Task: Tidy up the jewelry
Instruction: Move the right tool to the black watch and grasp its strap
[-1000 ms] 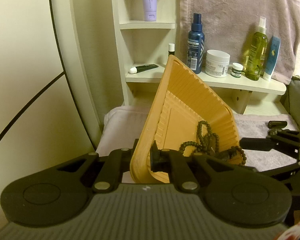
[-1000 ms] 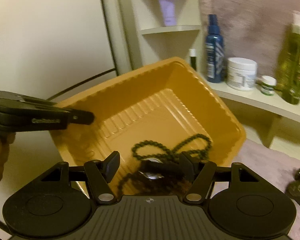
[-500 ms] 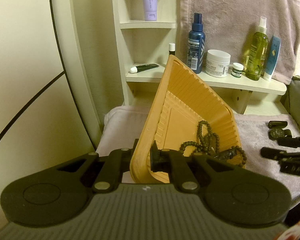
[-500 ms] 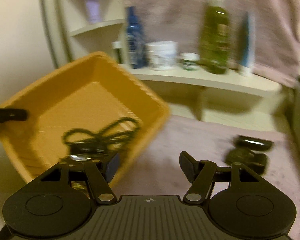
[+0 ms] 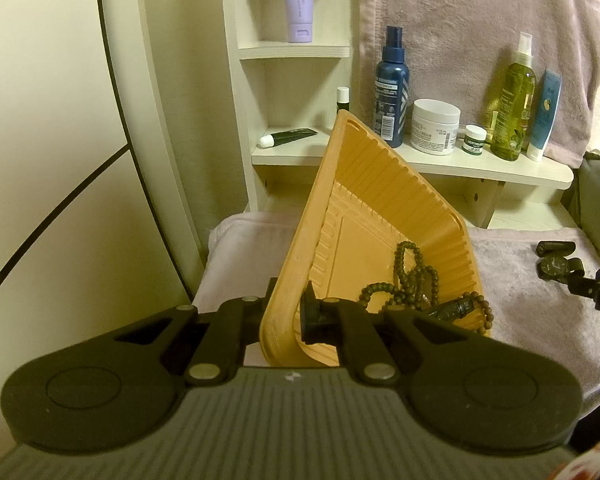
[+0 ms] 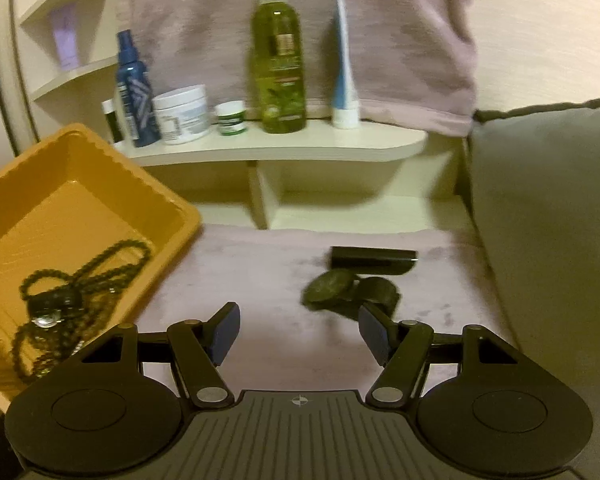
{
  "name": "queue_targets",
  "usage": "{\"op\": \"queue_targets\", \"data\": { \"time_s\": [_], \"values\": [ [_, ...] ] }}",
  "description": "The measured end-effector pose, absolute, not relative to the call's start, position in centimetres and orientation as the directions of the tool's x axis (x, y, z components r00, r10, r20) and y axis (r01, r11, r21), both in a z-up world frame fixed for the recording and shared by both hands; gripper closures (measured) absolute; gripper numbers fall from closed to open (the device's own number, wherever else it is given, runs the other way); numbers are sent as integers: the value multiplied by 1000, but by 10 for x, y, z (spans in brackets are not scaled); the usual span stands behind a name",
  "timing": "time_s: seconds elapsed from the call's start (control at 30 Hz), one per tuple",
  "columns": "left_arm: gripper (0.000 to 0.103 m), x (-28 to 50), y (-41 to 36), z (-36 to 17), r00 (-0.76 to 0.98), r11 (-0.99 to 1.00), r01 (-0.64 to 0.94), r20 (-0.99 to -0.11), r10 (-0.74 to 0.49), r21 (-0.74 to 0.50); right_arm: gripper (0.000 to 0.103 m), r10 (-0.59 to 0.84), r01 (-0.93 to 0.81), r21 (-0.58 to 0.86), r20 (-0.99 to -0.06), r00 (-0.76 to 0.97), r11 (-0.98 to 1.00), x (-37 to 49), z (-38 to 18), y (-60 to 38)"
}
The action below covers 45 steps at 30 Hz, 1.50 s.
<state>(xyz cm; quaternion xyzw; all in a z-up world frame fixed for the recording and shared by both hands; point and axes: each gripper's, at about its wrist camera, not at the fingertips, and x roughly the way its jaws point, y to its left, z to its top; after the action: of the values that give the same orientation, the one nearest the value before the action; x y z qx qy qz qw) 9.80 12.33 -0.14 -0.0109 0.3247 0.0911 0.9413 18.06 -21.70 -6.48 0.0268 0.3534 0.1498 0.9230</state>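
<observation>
Left claw (image 5: 286, 318) clamped on tilted tray (image 5: 364, 216); right claw (image 6: 298, 330) wide open, empty, watch (image 6: 350, 290) just ahead, slightly right.

A cream wall (image 5: 40, 120) with a dark curved line stands at the left. A pale wooden shelf unit (image 5: 296, 50) is behind, under a hanging pink towel (image 5: 480, 20). A grey cushion (image 6: 548, 220) sits at the right.

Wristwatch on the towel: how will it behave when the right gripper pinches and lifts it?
The wristwatch lies curled on the soft pink towel, so its strap likely flexes and dangles when lifted. Its round case looks smooth and could slip between the pads. The right gripper is open; pinching across the strap probably holds better.
</observation>
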Motion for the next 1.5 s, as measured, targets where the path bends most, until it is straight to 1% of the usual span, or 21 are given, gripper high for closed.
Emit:
{"op": "queue_targets", "data": {
  "time_s": [0.23,0.4,0.6,0.7,0.77,0.8,0.83,0.87,0.93,1.13,1.3,1.5],
  "values": [
    [96,99,122,-2,772,983,-179,-613,166,40,37,234,-238,85,-652,721,968,190,-73,-225],
    [96,100,123,-2,772,983,-180,-614,166,40,37,193,-255,1,-658,728,967,203,-87,-228],
    [96,99,123,-2,773,983,-181,-612,167,39,38,158,-309,-92,-701,695,947,223,-110,-233],
    [96,99,123,-3,772,982,-183,-613,167,38,50,176,-348,-104,-709,683,932,228,-114,-233],
    [96,99,123,-2,773,983,-181,-612,166,38,55,196,-374,-104,-706,680,921,230,-115,-232],
    [96,99,123,-2,773,983,-181,-612,166,38,61,208,-387,-104,-703,680,916,230,-114,-231],
    [96,99,123,-2,773,983,-181,-612,166,38,72,206,-393,-114,-702,682,912,230,-113,-230],
    [96,99,123,-3,773,983,-181,-612,166,39,76,202,-399,-125,-704,681,909,229,-113,-227],
    [96,99,123,-3,774,983,-181,-611,166,39,81,194,-392,-128,-707,681,911,227,-110,-226],
    [96,99,124,-3,774,983,-179,-611,167,41,82,200,-349,-49,-741,641,936,210,-99,-222],
    [96,98,122,-2,776,983,-178,-609,166,42,82,251,-348,37,-763,595,937,189,-93,-216],
    [96,98,121,-2,777,983,-179,-608,165,39,80,251,-397,-12,-758,602,918,173,-98,-206]
  ]
}}
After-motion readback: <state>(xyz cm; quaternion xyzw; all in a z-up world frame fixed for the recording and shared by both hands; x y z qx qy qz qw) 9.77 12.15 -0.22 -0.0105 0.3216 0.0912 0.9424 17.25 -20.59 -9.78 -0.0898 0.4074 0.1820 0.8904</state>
